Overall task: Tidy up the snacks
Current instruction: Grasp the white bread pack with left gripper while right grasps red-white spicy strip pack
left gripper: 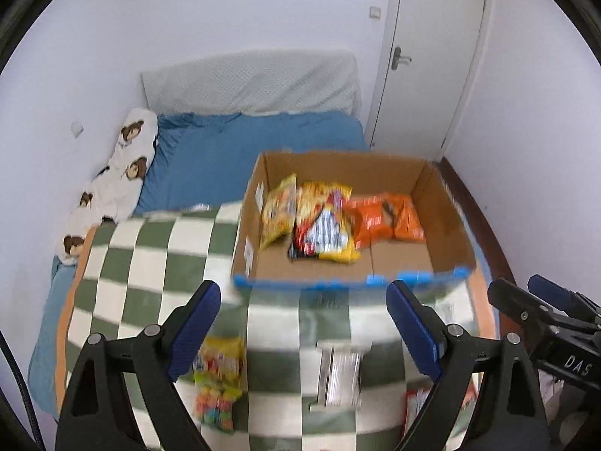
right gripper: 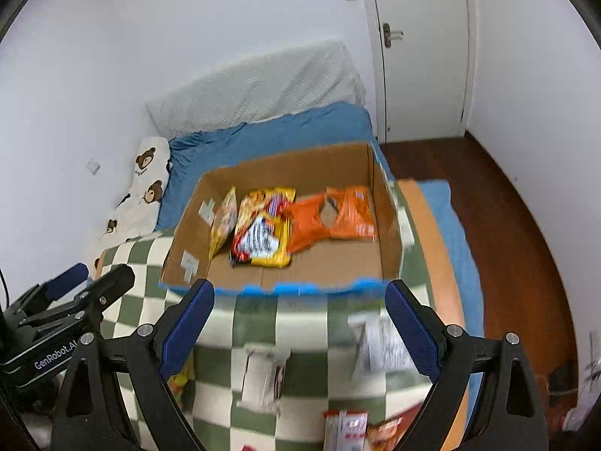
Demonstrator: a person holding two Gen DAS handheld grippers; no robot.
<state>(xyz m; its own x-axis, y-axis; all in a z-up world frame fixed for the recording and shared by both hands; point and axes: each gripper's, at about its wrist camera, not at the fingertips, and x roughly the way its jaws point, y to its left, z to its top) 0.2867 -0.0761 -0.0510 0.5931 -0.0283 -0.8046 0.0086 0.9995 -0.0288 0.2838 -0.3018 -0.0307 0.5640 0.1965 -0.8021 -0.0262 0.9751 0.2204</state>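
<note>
An open cardboard box (left gripper: pixel 443 203) (right gripper: pixel 387 225) with a blue front edge sits on a green-and-white checked blanket (left gripper: pixel 150 263) (right gripper: pixel 300 323). Inside lie a yellow bag (left gripper: pixel 278 210), a yellow-red bag (left gripper: pixel 323 225) (right gripper: pixel 263 229) and an orange bag (left gripper: pixel 383 218) (right gripper: pixel 330 218). On the blanket in front lie a yellow candy bag (left gripper: pixel 218 383), a silver-white packet (left gripper: pixel 338 376) (right gripper: pixel 263 379), another white packet (right gripper: pixel 379 345) and red-white packets (right gripper: pixel 345 428). My left gripper (left gripper: pixel 304 330) and right gripper (right gripper: pixel 300 330) are open and empty, above the loose snacks, in front of the box.
The blanket lies on a bed with a blue sheet (left gripper: pixel 233 158) and a bear-print pillow (left gripper: pixel 120 173) by the left wall. A white door (right gripper: pixel 424 49) and dark wooden floor (right gripper: pixel 518 233) are to the right. The other gripper shows at each view's side (left gripper: pixel 544 315) (right gripper: pixel 67 300).
</note>
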